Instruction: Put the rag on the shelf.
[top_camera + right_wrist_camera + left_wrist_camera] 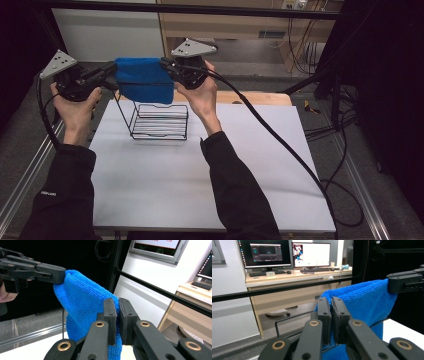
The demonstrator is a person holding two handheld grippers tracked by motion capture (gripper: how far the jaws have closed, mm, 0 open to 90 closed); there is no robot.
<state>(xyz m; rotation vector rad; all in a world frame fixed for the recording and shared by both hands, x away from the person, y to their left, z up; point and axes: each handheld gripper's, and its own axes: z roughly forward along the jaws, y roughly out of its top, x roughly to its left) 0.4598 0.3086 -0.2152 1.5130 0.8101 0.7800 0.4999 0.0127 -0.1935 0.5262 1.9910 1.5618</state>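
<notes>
Two tongs share one load: a blue cloth (144,80) hangs folded between them, stretched above the black wire rack (159,121) that stands at the far part of the white table (210,170). Left tongs (111,71) are clamped tight on the cloth's left top corner; right tongs (166,66) are clamped tight on the right top corner, jaws nearly together with only fabric between them, as both gripper views show. The cloth's lower edge sits just above the rack's top wires, possibly touching; I cannot tell. Risks, biggest first. The rack looks light, so a cloth dragged sideways over it could tip or slide it on the table. The cloth could drape unevenly if one hand drops faster than the other, leaving most of it on one side so that it slides off. The fold could catch on a raised wire end and bunch. Least, a thin corner bite could slip free.
</notes>
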